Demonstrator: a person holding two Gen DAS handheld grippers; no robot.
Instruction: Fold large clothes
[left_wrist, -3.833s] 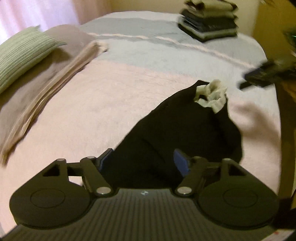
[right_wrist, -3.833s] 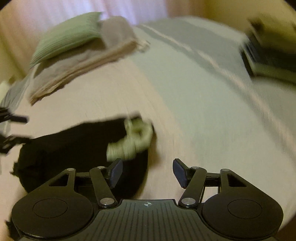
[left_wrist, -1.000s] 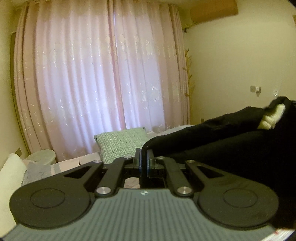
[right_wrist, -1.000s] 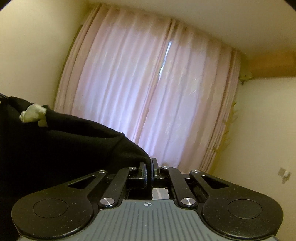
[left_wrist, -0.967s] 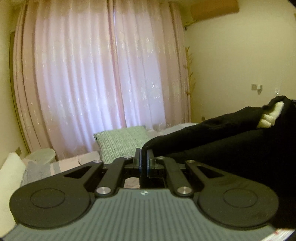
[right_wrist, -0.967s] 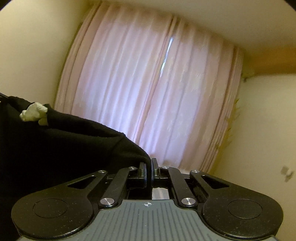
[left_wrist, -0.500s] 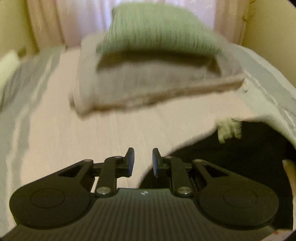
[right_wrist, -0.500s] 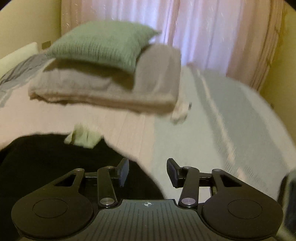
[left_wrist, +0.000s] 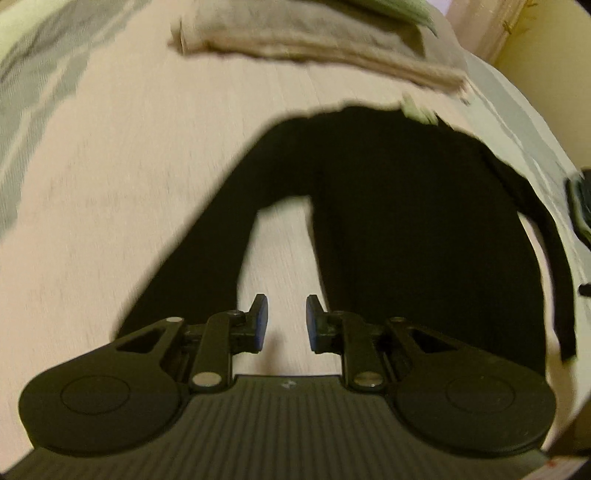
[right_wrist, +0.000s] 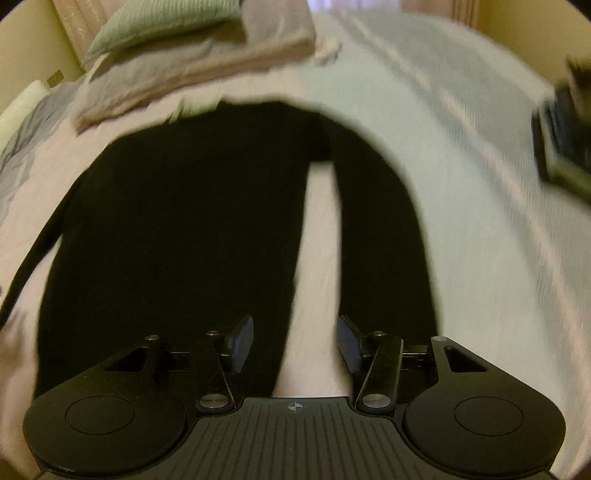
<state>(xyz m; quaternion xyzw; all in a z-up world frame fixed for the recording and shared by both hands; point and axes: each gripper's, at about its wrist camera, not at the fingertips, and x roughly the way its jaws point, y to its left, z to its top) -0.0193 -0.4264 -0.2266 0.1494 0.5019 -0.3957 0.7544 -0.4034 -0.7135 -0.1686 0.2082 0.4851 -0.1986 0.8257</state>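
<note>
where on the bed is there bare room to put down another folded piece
Free: the pink bedspread left of the black garment, and the pale grey stretch between the garment and the dark stack at the right edge. Crowded: the head end, under the folded blanket and green pillow. The strips between sleeves and body are narrow.

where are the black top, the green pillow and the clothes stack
black top (left_wrist: 406, 221), left wrist view, middle of its body
green pillow (right_wrist: 166, 18), right wrist view, its striped face
clothes stack (right_wrist: 565, 147), right wrist view, blurred near side
</note>
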